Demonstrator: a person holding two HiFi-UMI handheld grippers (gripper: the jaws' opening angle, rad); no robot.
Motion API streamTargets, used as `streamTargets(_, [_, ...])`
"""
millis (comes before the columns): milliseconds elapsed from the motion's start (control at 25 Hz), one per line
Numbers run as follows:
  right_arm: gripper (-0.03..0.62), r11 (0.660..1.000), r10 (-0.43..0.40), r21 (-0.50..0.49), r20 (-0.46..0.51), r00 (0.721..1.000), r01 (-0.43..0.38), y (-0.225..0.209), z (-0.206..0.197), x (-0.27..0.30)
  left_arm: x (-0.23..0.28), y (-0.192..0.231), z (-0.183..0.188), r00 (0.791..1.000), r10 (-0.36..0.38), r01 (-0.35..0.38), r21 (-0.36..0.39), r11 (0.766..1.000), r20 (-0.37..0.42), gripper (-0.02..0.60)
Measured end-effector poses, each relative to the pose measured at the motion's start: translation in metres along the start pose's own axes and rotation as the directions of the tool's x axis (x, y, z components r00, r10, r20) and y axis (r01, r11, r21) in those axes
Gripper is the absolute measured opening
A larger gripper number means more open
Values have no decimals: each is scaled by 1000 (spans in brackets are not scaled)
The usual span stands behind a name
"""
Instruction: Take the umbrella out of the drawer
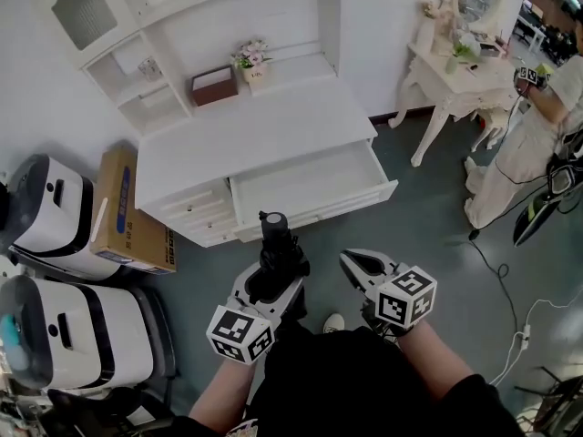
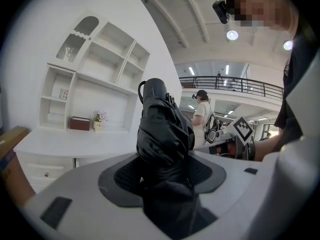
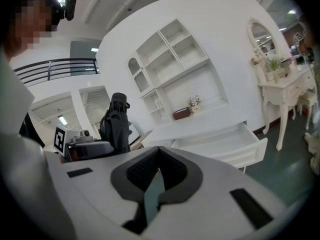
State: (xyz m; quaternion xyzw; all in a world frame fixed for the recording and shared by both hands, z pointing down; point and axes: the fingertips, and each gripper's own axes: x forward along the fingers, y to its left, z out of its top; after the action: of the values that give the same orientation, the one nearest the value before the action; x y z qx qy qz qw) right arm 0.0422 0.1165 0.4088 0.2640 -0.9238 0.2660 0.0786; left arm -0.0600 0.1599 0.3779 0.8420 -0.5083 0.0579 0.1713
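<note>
A folded black umbrella (image 1: 276,251) stands upright between the jaws of my left gripper (image 1: 273,285), which is shut on its lower part. In the left gripper view the umbrella (image 2: 162,129) fills the middle, and both pads of the gripper (image 2: 162,176) press on its fabric. My right gripper (image 1: 360,264) hangs just to the right of it, shut with nothing held; in its own view the gripper's (image 3: 155,184) pads nearly meet. The white desk's drawer (image 1: 314,185) stands pulled open ahead of both grippers, and its inside looks bare.
A cardboard box (image 1: 123,212) and two white machines (image 1: 55,208) stand left of the desk (image 1: 255,126). A brown box (image 1: 214,85) and a flower pot sit on its shelf. A dressing table (image 1: 455,71), another person (image 1: 528,144) and floor cables (image 1: 510,289) are at right.
</note>
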Motion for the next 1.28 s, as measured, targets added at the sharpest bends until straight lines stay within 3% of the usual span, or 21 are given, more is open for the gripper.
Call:
streamTargets(360, [2, 1000, 26, 11, -19, 999, -26, -1, -10, -8, 3, -17, -7, 1000, -6, 6, -15, 1000, -23, 252])
streamTargets(1280, [2, 999, 33, 25, -33, 999, -33, 0, -19, 6, 9, -4, -6, 999, -20, 19, -19, 1000, -47, 253])
